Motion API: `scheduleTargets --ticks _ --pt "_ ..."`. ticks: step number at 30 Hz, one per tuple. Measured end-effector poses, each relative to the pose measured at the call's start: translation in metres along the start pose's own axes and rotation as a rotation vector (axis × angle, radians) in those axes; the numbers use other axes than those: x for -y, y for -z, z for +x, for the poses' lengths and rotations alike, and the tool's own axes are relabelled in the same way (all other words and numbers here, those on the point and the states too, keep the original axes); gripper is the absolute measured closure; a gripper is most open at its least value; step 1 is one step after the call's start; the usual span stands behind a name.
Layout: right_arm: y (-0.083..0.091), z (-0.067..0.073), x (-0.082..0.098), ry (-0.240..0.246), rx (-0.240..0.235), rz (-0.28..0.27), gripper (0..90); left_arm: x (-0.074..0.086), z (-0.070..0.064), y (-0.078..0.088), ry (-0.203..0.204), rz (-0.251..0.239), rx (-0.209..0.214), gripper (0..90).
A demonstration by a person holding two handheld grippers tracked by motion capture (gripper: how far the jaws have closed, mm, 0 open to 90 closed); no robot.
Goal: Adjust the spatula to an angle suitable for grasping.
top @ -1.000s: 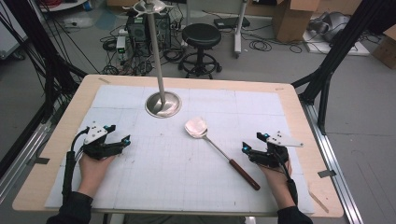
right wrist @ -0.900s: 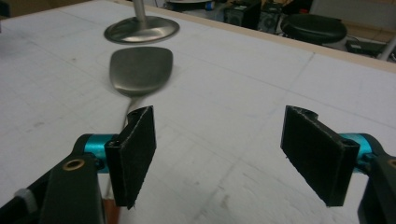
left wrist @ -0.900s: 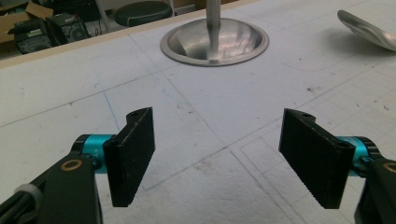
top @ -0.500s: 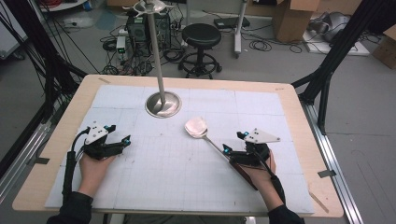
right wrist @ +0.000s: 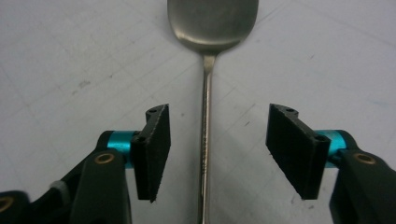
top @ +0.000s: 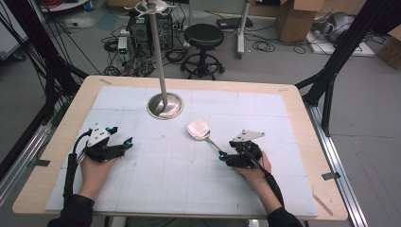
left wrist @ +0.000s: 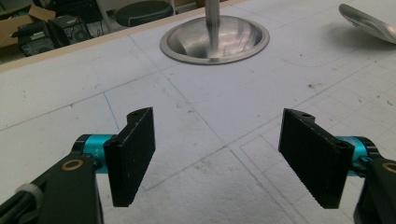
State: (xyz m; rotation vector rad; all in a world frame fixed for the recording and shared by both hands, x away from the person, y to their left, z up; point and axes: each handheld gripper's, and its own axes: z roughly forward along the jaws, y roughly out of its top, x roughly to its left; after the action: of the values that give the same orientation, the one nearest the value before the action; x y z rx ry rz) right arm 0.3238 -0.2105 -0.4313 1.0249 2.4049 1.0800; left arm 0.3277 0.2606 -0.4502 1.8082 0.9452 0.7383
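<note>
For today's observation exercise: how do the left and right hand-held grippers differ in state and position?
The right hand-held gripper straddles the spatula handle, its jaws just closing though not yet touching; the left hand-held gripper has bare table between its jaws. The left jaws stand wider than the right. Both have black pads on teal fittings.

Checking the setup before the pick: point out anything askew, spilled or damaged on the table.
Nothing stands out. The spatula lies flat and whole on the white mat, its handle between the right claw's open jaws. The metal stand is upright. Nothing spilled.
</note>
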Motion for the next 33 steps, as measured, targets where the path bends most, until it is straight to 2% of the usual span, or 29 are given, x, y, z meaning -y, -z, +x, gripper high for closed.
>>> scheduleTargets --ticks 4,7,9,11,12,13,15,17,18,22,24,26,27,28,33 --pt "-0.006 0.0 0.0 0.004 0.003 0.059 50.5 0.0 0.0 0.0 -0.002 0.0 -0.002 27.9" --pt "-0.012 -0.001 -0.001 0.005 -0.012 0.103 59.1 0.0 0.0 0.0 -0.002 0.0 -0.001 27.9" --pt "-0.014 -0.001 -0.002 -0.011 -0.006 0.118 62.5 0.0 0.0 0.0 -0.001 0.0 -0.002 27.9" --pt "-0.014 0.0 -0.004 -0.018 0.003 0.125 72.0 0.0 0.0 0.0 -0.002 0.002 -0.003 28.0" --pt "-0.014 0.0 -0.004 -0.018 0.003 0.125 72.0 0.0 0.0 0.0 -0.001 0.001 -0.002 28.0" --pt "-0.015 0.001 -0.005 -0.01 -0.01 0.129 81.4 0.0 0.0 0.0 -0.003 0.002 -0.002 28.0" --pt "-0.015 0.003 -0.005 -0.008 -0.017 0.13 82.3 0.0 0.0 0.0 -0.006 0.001 0.0 28.0" --pt "-0.015 0.004 -0.005 0.003 -0.004 0.132 82.8 0.0 -0.001 0.0 -0.005 0.0 0.0 28.0" --pt "-0.015 0.002 -0.005 -0.012 -0.019 0.131 84.0 0.0 -0.001 0.0 -0.005 0.0 -0.002 28.1" --pt "-0.015 0.0 -0.005 -0.018 -0.04 0.129 84.3 0.0 0.0 0.0 -0.004 0.001 -0.003 28.0" --pt "-0.015 -0.001 -0.006 0.003 -0.051 0.124 84.4 0.0 0.0 0.0 0.006 -0.002 -0.001 28.1" --pt "-0.015 -0.001 -0.009 0.02 -0.094 0.095 84.4 0.0 0.001 0.0 0.014 -0.004 0.0 28.0" --pt "-0.015 -0.001 -0.009 0.02 -0.094 0.095 84.4 0.0 0.002 0.001 0.017 -0.003 0.0 28.0" --pt "-0.014 0.0 -0.013 0.027 -0.122 0.063 84.4 0.0 0.002 0.001 0.018 -0.004 0.001 27.9" --pt "-0.014 0.002 -0.025 0.07 -0.147 0.02 84.5 0.0 0.002 0.001 0.01 -0.008 0.01 27.9"
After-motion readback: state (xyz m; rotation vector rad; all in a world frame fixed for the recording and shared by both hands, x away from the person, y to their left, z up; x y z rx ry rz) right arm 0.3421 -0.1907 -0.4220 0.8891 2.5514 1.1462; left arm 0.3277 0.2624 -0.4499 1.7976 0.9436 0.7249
